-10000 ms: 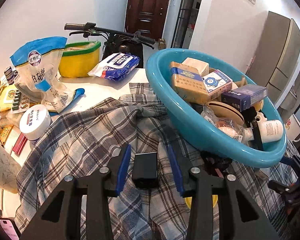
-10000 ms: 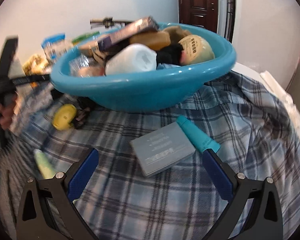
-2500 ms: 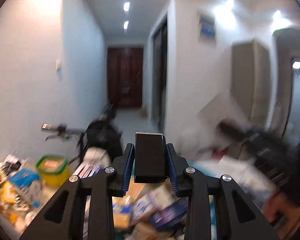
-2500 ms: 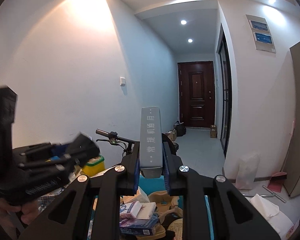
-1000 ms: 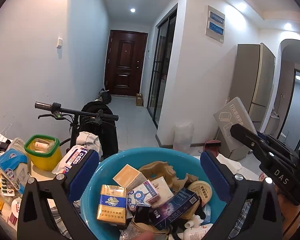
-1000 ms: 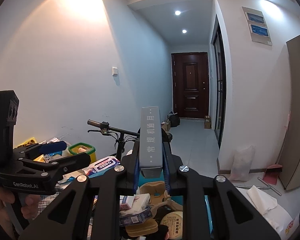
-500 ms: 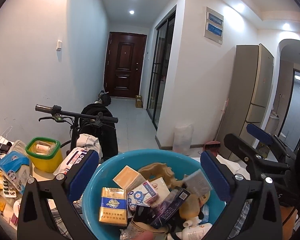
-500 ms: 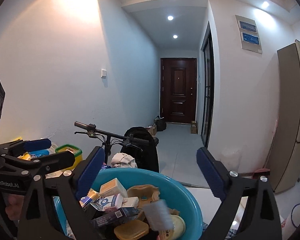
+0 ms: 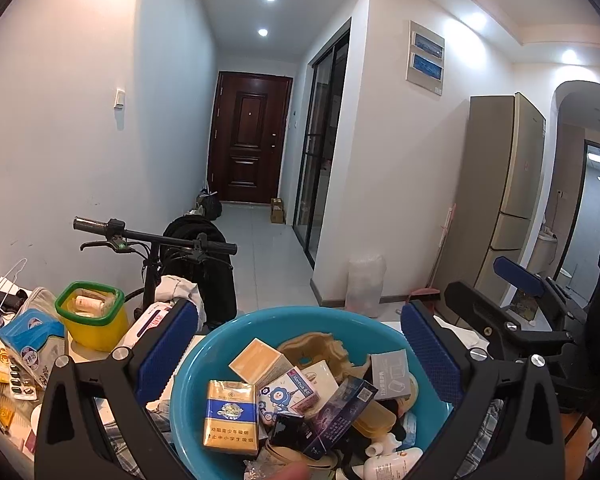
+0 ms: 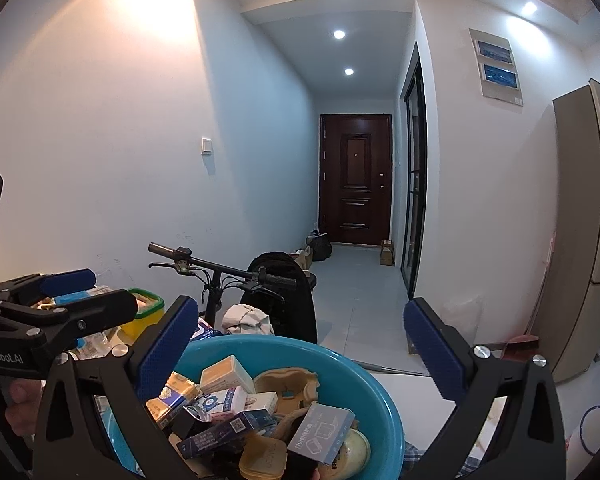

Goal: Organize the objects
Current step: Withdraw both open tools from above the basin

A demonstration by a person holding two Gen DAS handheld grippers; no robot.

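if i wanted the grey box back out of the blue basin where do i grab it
Take the grey box across its two thin side edges, coming down from above. It lies tilted on top of the pile in the blue basin, upper edge free and nothing on it, so a gripper probably slips around it.

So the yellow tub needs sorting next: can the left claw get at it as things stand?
Probably yes. The left claw is open and empty, and the yellow tub stands uncovered beyond its left finger, outside the blue basin.

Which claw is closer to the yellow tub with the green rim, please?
Left. The left claw is beside the yellow tub, at the blue basin's edge. The right claw, its jaws opening with nothing between them, is toward the basin's other side.
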